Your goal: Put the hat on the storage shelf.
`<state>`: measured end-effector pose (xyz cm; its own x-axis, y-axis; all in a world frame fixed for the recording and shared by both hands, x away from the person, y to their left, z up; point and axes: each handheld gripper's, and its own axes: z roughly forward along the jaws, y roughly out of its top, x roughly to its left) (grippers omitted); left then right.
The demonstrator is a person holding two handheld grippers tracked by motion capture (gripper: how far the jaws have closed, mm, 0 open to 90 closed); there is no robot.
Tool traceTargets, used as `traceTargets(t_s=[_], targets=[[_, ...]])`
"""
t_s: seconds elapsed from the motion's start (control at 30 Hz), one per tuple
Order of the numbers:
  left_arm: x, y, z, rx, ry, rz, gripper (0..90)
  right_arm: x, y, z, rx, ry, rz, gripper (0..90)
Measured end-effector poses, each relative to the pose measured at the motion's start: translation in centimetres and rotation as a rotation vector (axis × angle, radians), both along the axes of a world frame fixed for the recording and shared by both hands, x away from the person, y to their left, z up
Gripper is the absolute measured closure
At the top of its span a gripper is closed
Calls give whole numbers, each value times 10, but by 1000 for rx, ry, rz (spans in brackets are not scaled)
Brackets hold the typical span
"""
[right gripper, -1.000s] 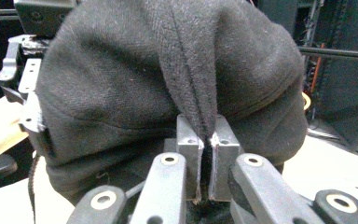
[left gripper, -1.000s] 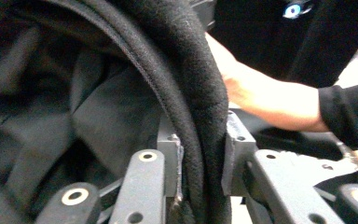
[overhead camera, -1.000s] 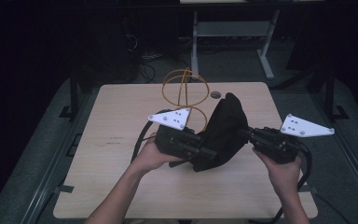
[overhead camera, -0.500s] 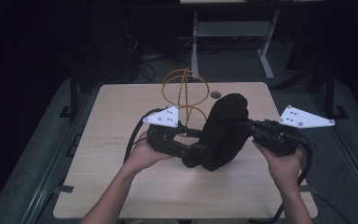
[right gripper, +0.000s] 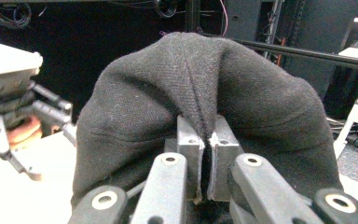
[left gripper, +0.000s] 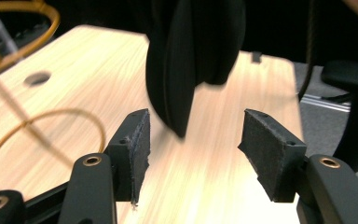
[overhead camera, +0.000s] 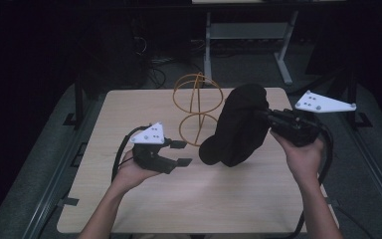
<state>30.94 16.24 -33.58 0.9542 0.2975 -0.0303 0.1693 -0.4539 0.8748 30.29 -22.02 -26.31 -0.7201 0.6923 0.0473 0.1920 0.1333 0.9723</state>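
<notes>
While the right gripper (overhead camera: 267,115) keeps its two jaws pressed nearly flat together, a fold of the black cap (overhead camera: 238,130) is pinched between them, and the right gripper view shows the fabric (right gripper: 200,102) bunching up and arching over the pads (right gripper: 190,140) on both sides. The cap hangs from that grip, lifted off the wooden table (overhead camera: 229,199), with its brim end drooping lowest on the side toward the other hand.

The left gripper (overhead camera: 180,153) stands wide apart, nothing between its jaws and nothing touching them. In the left gripper view its two dark pads (left gripper: 137,144) frame bare tabletop, and the cap (left gripper: 191,51) dangles ahead of and above the gap, clear of both pads. Off to that gripper's left and a little beyond it stands a gold wire stand (overhead camera: 197,107), its round base ring (left gripper: 42,140) lying on the table just beside the left pad.

By count: two grippers, one cap, one wire stand, one table with a small round hole (left gripper: 37,78) in its top beyond the stand. Each gripper carries one pale three-cornered plate (overhead camera: 149,133). No brand, label or lettering can be read on the cap or the grippers.
</notes>
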Motion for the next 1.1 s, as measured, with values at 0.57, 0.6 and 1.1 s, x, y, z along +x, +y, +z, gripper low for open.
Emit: traceTargets(t_s=[0.57, 0.6, 1.1], targets=[[-4, 62, -72, 74, 56, 165, 345, 57, 35, 39, -49, 6, -4, 859], [-3, 62, -72, 74, 50, 167, 343, 60, 37, 41, -54, 6, -4, 859], [-4, 66, -74, 91, 42, 194, 340, 109, 70, 55, -78, 31, 8, 858]])
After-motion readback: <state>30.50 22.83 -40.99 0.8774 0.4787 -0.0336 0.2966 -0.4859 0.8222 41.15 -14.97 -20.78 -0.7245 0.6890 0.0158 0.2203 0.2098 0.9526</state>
